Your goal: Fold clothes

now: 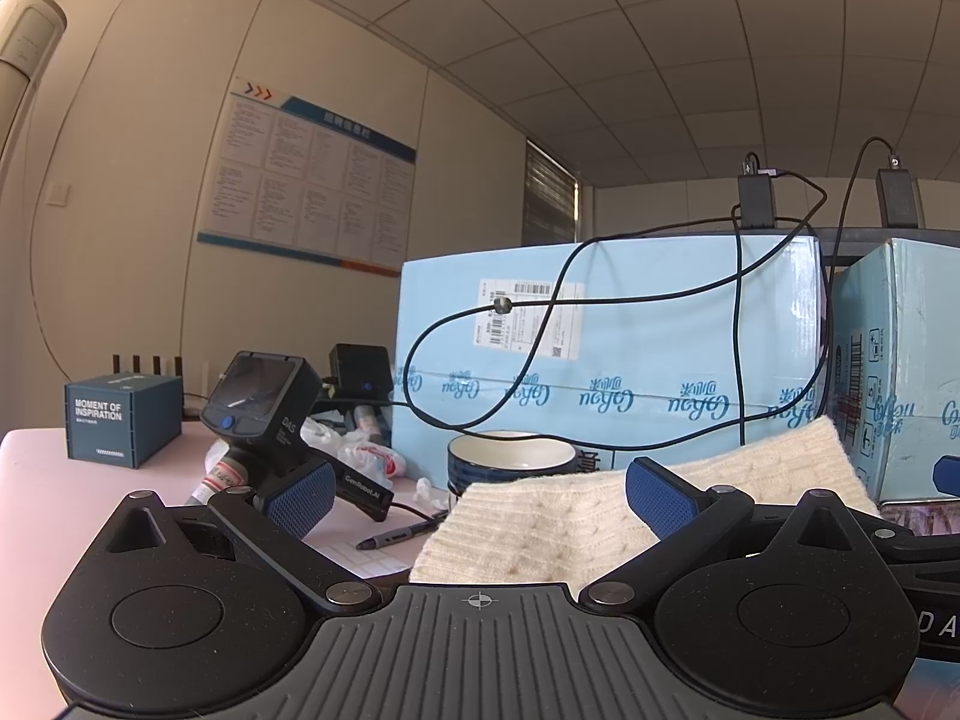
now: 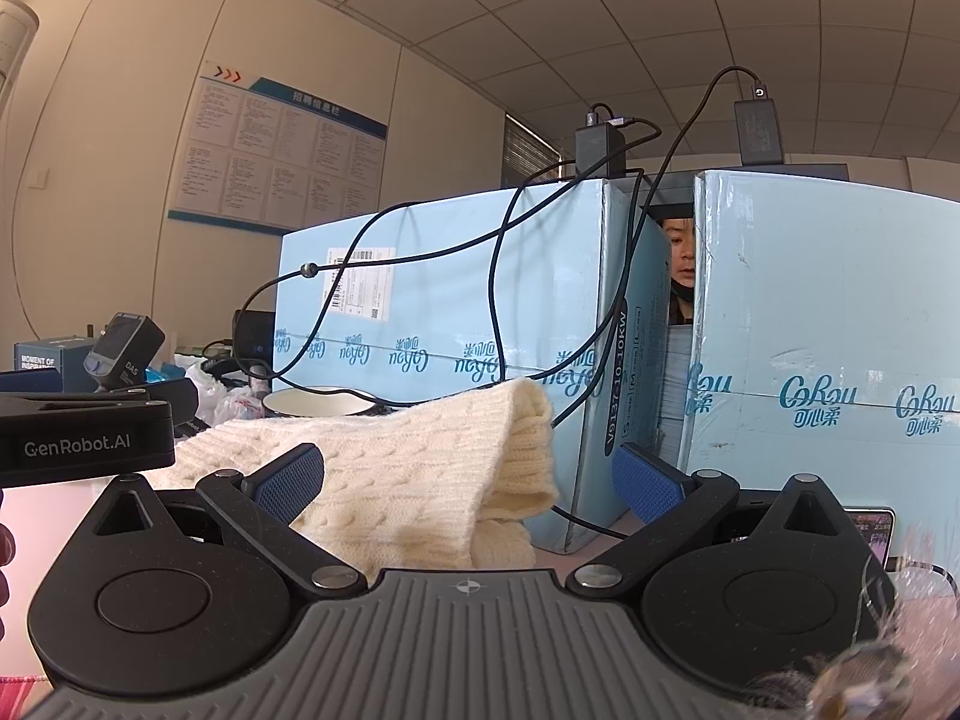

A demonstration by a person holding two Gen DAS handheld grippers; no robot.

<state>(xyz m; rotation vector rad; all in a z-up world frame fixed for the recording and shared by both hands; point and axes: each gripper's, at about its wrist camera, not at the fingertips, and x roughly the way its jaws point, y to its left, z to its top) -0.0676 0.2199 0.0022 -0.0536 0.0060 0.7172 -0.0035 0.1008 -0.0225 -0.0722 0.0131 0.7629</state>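
Note:
A cream cable-knit garment (image 1: 558,528) lies bunched on the pale pink table (image 1: 42,480), directly ahead of my left gripper (image 1: 477,480). That gripper is open; its blue pads (image 1: 300,498) stand wide apart and the knit fills the right half of the gap. In the right wrist view the same knit (image 2: 408,480) rises in a folded hump with a ribbed cuff hanging at its right end. My right gripper (image 2: 468,462) is open too, its left pad (image 2: 291,480) in front of the knit. Whether either pad touches the fabric cannot be told.
Two light blue cartons (image 1: 600,360) (image 2: 828,360) wall off the back, with black cables (image 1: 540,324) draped over them. A blue-rimmed bowl (image 1: 510,456), a pen (image 1: 396,537), a spare gripper device (image 1: 270,414), plastic bags and a small dark blue box (image 1: 120,420) crowd the left. A person (image 2: 681,276) shows between the cartons.

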